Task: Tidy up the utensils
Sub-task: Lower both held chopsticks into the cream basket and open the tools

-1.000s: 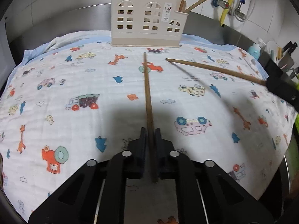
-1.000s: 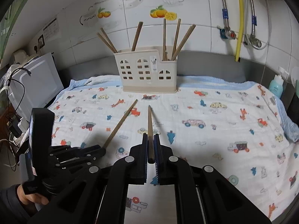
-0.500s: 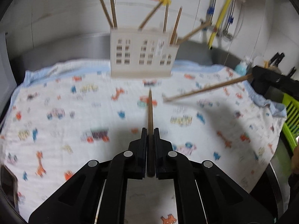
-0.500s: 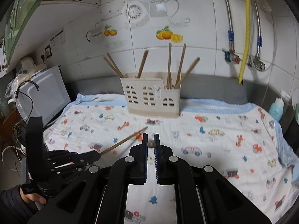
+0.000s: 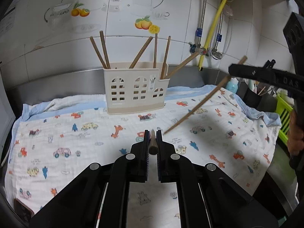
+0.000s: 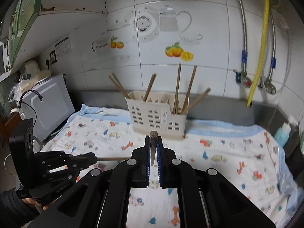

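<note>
A cream utensil holder (image 5: 135, 88) (image 6: 155, 118) stands at the back of the patterned cloth (image 5: 76, 133) with several wooden chopsticks in it. My left gripper (image 5: 152, 138) is shut on a chopstick (image 5: 152, 144), held above the cloth and seen almost end-on. My right gripper (image 6: 153, 142) is shut on a second chopstick (image 6: 153, 146), also held in the air. In the left wrist view the right gripper (image 5: 237, 70) holds its chopstick (image 5: 199, 102) slanting down toward the cloth. In the right wrist view the left gripper (image 6: 89, 158) holds its chopstick (image 6: 114, 159) level.
A steel backsplash and tiled wall rise behind the holder. A microwave (image 6: 47, 106) stands at the left. A blue bottle (image 6: 284, 133), hoses with a yellow pipe (image 6: 260, 47) and a green rack (image 5: 283, 112) are at the right.
Both grippers have lifted their chopsticks off the cloth and tilted up. The chopsticks now appear nearly end-on, and the holder sits lower and nearer in both views.
</note>
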